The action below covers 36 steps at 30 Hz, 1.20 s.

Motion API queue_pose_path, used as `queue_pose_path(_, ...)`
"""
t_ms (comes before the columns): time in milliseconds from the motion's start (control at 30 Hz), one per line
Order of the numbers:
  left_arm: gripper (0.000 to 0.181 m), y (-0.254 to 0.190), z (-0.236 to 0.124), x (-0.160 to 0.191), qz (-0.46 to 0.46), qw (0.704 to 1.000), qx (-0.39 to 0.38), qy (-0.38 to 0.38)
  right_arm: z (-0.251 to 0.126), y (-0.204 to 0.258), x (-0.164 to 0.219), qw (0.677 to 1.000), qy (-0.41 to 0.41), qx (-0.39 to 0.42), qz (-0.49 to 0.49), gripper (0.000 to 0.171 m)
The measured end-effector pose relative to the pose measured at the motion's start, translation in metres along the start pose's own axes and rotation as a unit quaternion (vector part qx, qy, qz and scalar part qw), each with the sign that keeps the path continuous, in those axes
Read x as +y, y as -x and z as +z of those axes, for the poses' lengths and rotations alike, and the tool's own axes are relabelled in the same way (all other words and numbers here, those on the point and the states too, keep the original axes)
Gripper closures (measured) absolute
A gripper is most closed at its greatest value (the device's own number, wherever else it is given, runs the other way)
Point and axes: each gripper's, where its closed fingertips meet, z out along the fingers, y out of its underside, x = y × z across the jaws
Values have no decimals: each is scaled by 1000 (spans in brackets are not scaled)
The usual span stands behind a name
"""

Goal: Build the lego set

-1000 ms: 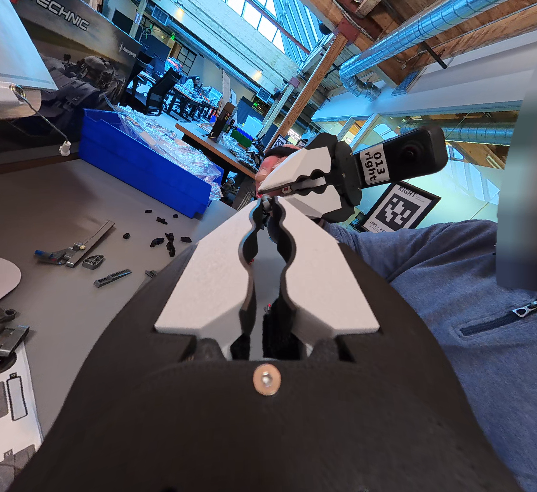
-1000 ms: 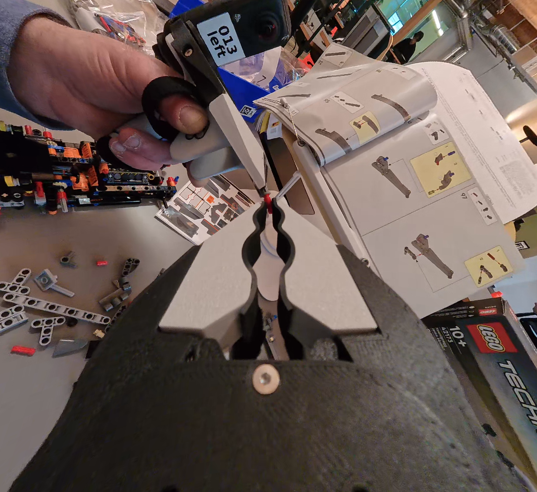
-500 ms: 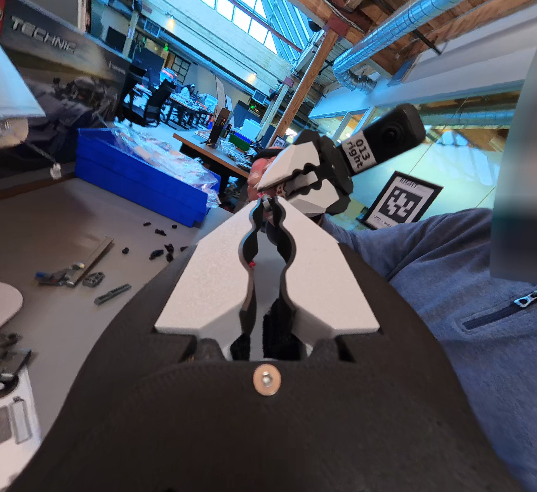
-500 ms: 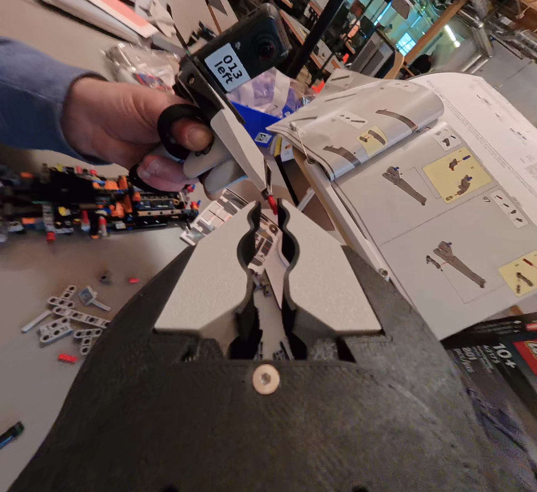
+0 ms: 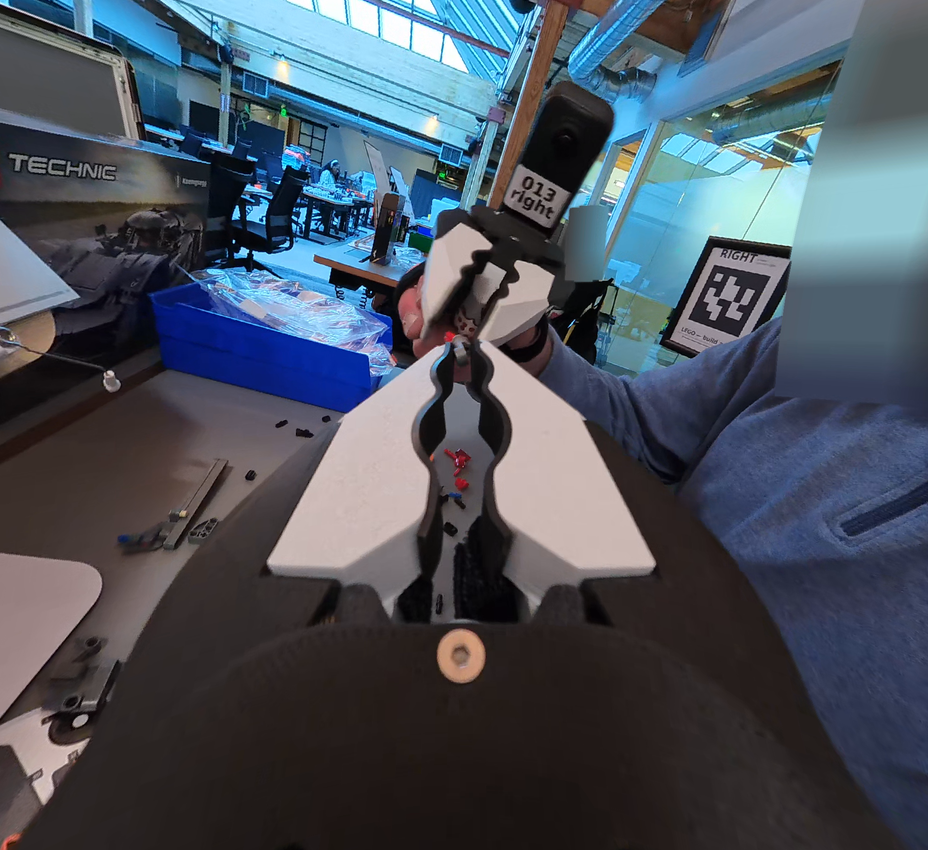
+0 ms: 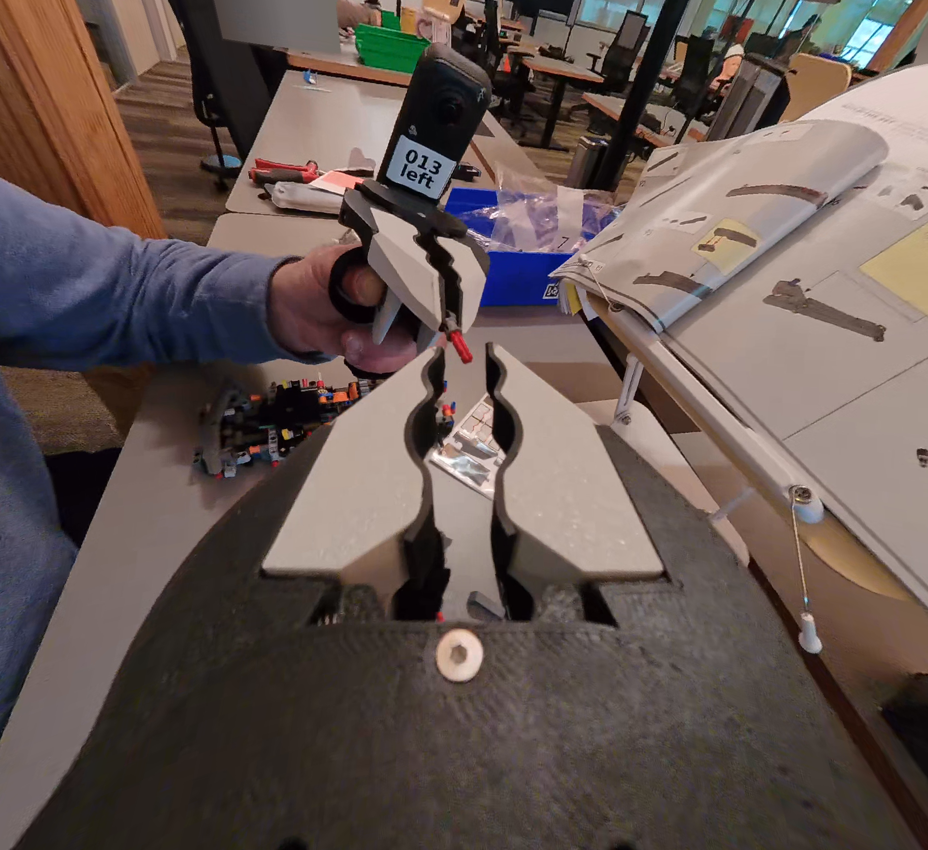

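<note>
Above the grey desk (image 6: 165,514), the left tool (image 6: 450,324) is clamping a small grey-and-red peg (image 6: 456,336) while the right tool (image 6: 464,354) is gaping just beside it, so a misaligned approach risks knocking the peg loose onto the desk beside the half-built model (image 6: 271,419).

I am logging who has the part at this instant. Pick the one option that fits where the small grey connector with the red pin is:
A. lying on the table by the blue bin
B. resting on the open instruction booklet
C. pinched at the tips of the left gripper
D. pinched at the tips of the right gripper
C: the right wrist view shows the grey connector with the red pin pinched in the left gripper, while the right gripper stands open and empty.
</note>
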Motion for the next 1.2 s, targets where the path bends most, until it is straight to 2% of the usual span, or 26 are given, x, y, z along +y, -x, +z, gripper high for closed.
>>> queue_pose_path(233, 177, -8, 3, -2, 7, 1000, 18, -6, -4, 6, 1, 992, -41, -77, 95, 161)
queue_pose_path(400, 177, -11, 5, -1, 11, 1000, 22, -2, -5, 11, -6, 983, -72, -115, 122, 168)
queue_pose_path(733, 177, -17, 4, -2, 21, 999, 33, -1, -5, 16, -9, 984, -62, -127, 111, 170)
queue_pose_path(1200, 177, -32, 5, 1, 57, 996, 58, 35, -9, 31, -13, 976, -40, -183, 108, 170)
